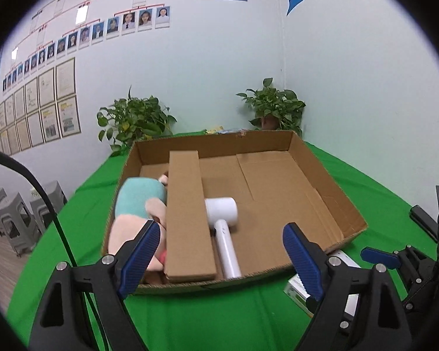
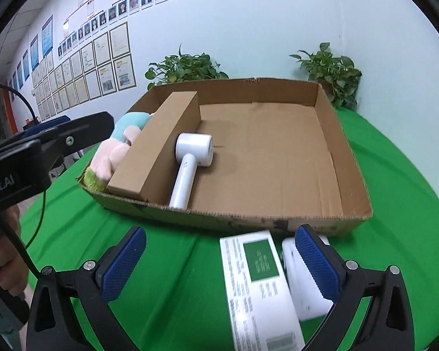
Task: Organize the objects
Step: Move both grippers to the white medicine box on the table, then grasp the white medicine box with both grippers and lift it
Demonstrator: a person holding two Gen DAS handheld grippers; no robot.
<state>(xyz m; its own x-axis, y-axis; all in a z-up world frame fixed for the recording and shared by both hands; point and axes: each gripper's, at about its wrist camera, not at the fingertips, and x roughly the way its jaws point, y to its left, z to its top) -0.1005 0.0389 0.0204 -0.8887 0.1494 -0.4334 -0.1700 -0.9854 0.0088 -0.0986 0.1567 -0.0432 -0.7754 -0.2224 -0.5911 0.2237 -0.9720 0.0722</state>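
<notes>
Both grippers wide open, empty: left gripper (image 1: pixel 219 251) facing cardboard tray (image 1: pixel 330 172) holding hair dryer (image 1: pixel 224 228); right gripper (image 2: pixel 219 266) over white box (image 2: pixel 257 286).

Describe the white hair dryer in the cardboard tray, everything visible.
The hair dryer is glossy white plastic, hammer-shaped: a short cylindrical barrel with a straight round handle. It lies flat on the floor of the cardboard tray, barrel against the long brown box, handle end near the tray's front wall. No cord shows. Neither claw touches it.
</notes>
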